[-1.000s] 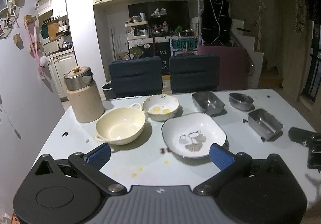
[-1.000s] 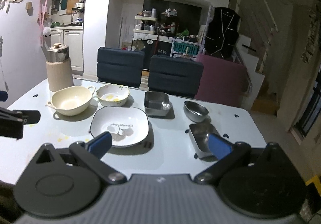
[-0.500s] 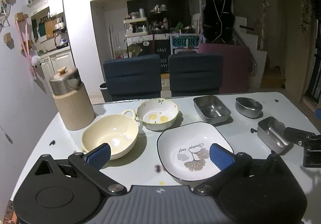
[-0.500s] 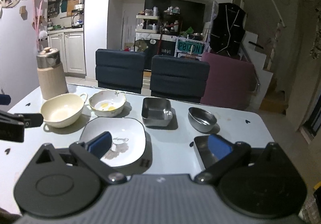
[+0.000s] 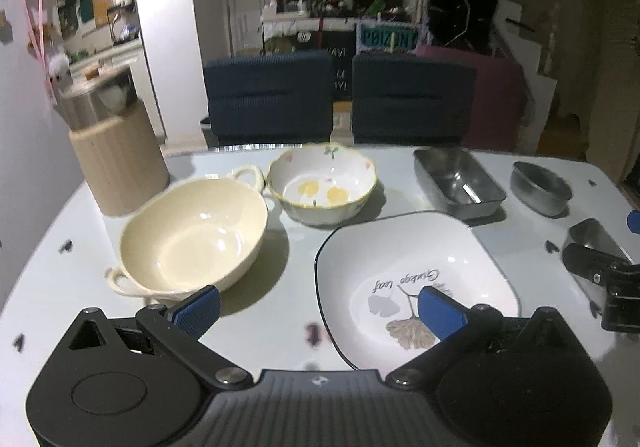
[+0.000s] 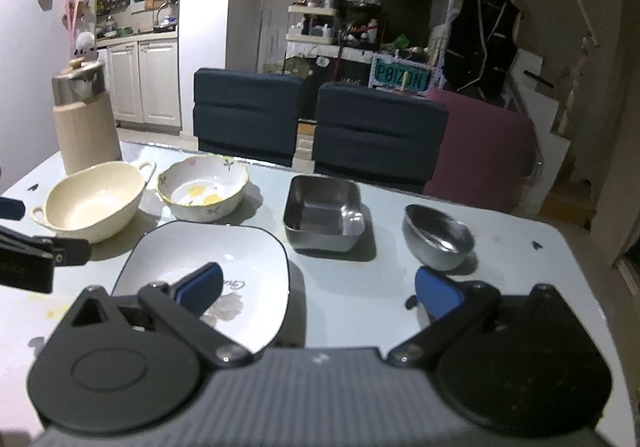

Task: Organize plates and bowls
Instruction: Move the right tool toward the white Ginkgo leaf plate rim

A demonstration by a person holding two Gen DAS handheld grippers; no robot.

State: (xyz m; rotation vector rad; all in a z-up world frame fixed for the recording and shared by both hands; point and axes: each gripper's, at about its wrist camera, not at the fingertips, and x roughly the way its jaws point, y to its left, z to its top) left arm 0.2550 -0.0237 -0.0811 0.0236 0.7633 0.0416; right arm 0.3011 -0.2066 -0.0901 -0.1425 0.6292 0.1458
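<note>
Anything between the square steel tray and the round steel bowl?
Nothing: bare tabletop separates the square steel tray from the round steel bowl, clearest in the right wrist view.

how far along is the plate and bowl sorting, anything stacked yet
Done: nothing stacked. The cream bowl, flowered bowl, square plate, square steel tray and round steel bowl each sit apart on the table.

In hand: nothing. The left tool and right tool are open and empty, low over the near edge, beside the plate.

Left: all of the grouping.
</note>
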